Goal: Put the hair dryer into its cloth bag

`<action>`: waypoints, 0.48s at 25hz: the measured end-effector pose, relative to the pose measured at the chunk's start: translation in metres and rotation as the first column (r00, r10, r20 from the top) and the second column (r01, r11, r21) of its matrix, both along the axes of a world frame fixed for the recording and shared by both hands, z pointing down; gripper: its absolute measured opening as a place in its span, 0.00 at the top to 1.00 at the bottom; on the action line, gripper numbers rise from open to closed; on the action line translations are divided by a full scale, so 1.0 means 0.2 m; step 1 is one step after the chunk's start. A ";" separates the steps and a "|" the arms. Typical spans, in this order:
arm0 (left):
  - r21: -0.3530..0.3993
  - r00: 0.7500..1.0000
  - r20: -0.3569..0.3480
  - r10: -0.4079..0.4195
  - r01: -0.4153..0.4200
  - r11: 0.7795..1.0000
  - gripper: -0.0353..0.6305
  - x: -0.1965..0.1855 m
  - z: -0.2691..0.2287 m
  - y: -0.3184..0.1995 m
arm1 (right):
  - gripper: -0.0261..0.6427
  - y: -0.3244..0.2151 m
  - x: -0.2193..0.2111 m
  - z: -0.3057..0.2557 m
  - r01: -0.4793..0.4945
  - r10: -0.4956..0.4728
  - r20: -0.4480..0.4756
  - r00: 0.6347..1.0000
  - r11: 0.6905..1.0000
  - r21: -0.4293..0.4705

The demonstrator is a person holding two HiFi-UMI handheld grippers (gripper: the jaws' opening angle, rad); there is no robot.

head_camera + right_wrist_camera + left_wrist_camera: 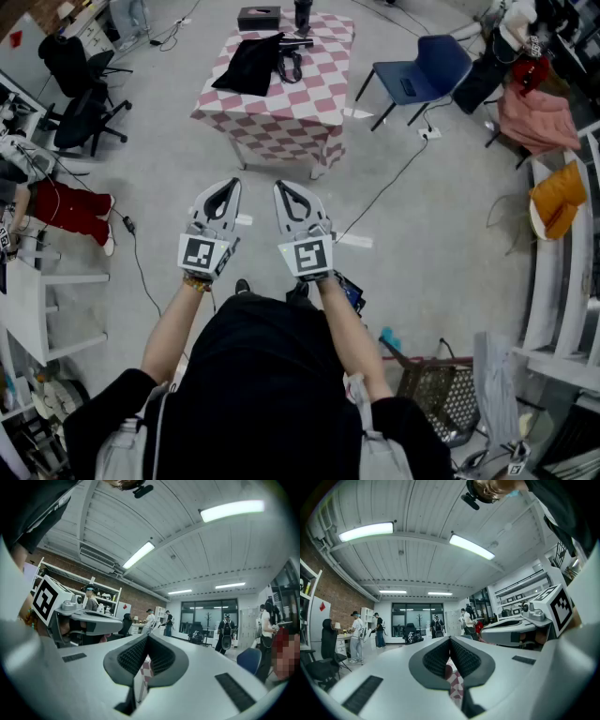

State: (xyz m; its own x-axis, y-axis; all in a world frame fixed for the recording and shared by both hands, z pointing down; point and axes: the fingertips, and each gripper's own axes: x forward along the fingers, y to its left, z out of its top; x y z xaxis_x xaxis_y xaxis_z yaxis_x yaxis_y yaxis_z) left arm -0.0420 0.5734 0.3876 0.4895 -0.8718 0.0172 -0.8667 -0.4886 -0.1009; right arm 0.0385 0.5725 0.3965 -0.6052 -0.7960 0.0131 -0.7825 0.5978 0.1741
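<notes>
Left gripper (228, 185) and right gripper (282, 187) sit closed, empty (table (309, 112) well ahead); the hair dryer (302, 19)'s seemingly loose cord (289, 66) may snag.

A dark thing (302, 13) on the checked table (309, 103) is cut by the top edge.

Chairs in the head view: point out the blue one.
The chair right of the checkered table, on thin legs; the two office chairs at the left are black.

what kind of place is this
Probably a lab or workshop office: black office chairs, a cable trailing over the grey floor, and a table with a checked cloth standing in the open middle.
</notes>
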 end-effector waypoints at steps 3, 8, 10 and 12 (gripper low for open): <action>0.033 1.000 -0.006 -0.010 0.010 0.999 0.93 0.06 -0.02 -0.08 | 0.94 -0.11 0.06 0.03 0.010 -0.010 -0.033 0.999 1.000 -0.008; 0.035 0.999 0.008 -0.044 0.044 0.998 0.92 0.11 0.01 -0.24 | 0.93 -0.29 0.09 0.09 0.056 -0.060 -0.043 0.997 0.996 -0.071; 0.022 0.998 0.003 -0.055 0.055 0.998 0.92 0.09 0.03 -0.33 | 0.93 -0.38 0.08 0.11 0.057 -0.062 -0.061 0.996 0.996 -0.073; 0.010 0.998 0.002 -0.063 0.063 0.998 0.92 0.06 0.04 -0.44 | 0.93 -0.47 0.05 0.13 0.067 -0.072 -0.064 0.995 0.995 -0.076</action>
